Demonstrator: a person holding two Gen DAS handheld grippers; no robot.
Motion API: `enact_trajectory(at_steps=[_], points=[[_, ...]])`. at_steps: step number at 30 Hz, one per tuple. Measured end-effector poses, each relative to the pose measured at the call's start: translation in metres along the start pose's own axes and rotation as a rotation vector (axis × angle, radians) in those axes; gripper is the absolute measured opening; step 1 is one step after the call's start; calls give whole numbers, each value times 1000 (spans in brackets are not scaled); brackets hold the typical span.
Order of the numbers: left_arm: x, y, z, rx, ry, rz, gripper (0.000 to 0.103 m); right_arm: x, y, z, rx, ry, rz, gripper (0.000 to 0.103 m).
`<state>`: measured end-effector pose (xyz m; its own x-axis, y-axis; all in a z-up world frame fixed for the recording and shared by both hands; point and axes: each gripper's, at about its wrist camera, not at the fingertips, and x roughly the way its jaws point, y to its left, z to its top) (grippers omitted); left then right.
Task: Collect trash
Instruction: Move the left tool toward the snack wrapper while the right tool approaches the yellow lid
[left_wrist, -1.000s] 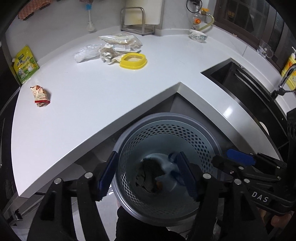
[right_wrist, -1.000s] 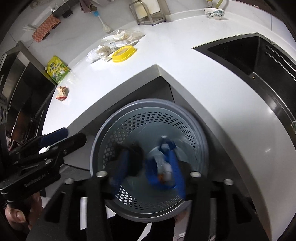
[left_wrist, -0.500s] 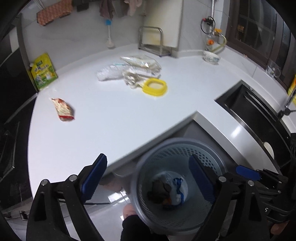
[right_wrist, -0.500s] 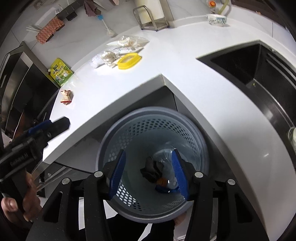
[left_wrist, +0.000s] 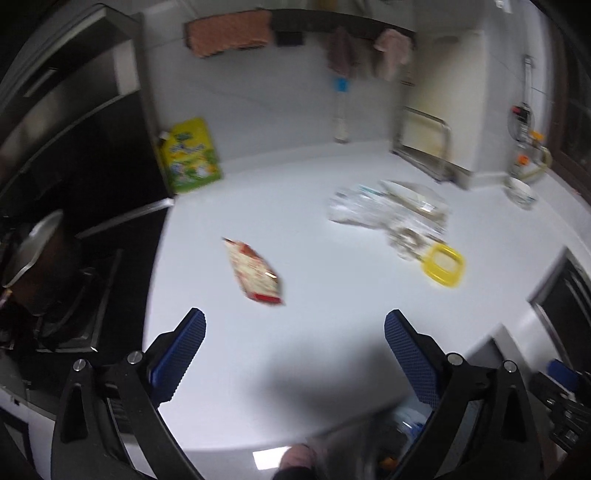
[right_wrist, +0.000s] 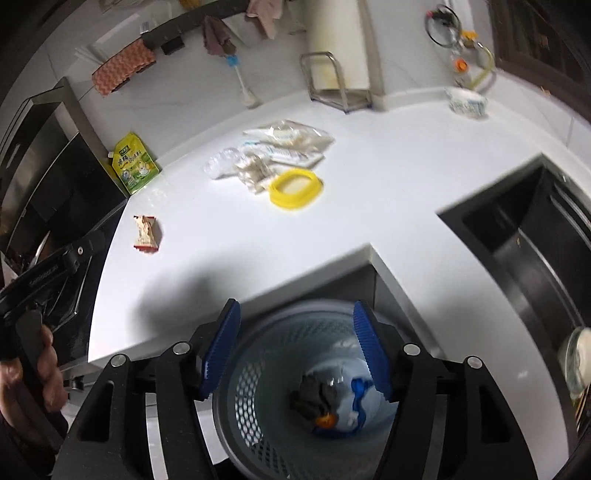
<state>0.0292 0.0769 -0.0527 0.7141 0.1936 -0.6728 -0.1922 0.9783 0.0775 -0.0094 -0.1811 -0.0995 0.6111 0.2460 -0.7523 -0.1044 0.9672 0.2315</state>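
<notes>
Over the counter: the left gripper (left_wrist: 293, 341) is held above the white counter (left_wrist: 332, 350), its blue pads (left_wrist: 177, 356) spread wide with nothing between them.
Above the bin: the right gripper (right_wrist: 297, 345) is held over the grey perforated bin (right_wrist: 258, 406), its jaws parted and empty.
Bin: it is placed below the counter's inner corner; its wall is pierced with round holes.
Bin contents: a dark crumpled piece (right_wrist: 310, 393), a blue-and-white wrapper (right_wrist: 356, 400) and a small orange bit (right_wrist: 327, 421) are seen lying together at the bottom.
Snack wrapper: a red-and-cream wrapper (left_wrist: 255, 273) is seen flat on the counter, ahead of the left gripper and slightly left of centre between its fingers; in the right view it (right_wrist: 146, 233) lies near the counter's left edge.
Plastic pile: clear bags and crumpled paper (right_wrist: 273, 155) are heaped farther back on the counter, well apart from the snack wrapper.
Yellow ring: a yellow ring (right_wrist: 295, 188) is set just beside the pile, touching its near edge.
Green pouch: a green pouch (right_wrist: 133, 162) is propped at the back left against a dark cabinet.
Sink: a dark sink (right_wrist: 535, 251) is sunk into the counter at the right.
Bowl: a small bowl (right_wrist: 467, 103) is set at the back right near the wall.
Sharpness: the left view is blurred, so fine print cannot be read.
</notes>
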Motion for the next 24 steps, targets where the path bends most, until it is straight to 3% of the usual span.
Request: enact_trajectory(at_steps=[11, 16, 24], points=[[73, 60, 27, -115, 42, 57, 96, 66, 5, 51, -133, 1, -9, 66], [102, 65, 24, -155, 97, 67, 96, 94, -8, 76, -183, 12, 33, 72], [127, 52, 22, -164, 131, 70, 96, 133, -18, 98, -291, 36, 70, 72]])
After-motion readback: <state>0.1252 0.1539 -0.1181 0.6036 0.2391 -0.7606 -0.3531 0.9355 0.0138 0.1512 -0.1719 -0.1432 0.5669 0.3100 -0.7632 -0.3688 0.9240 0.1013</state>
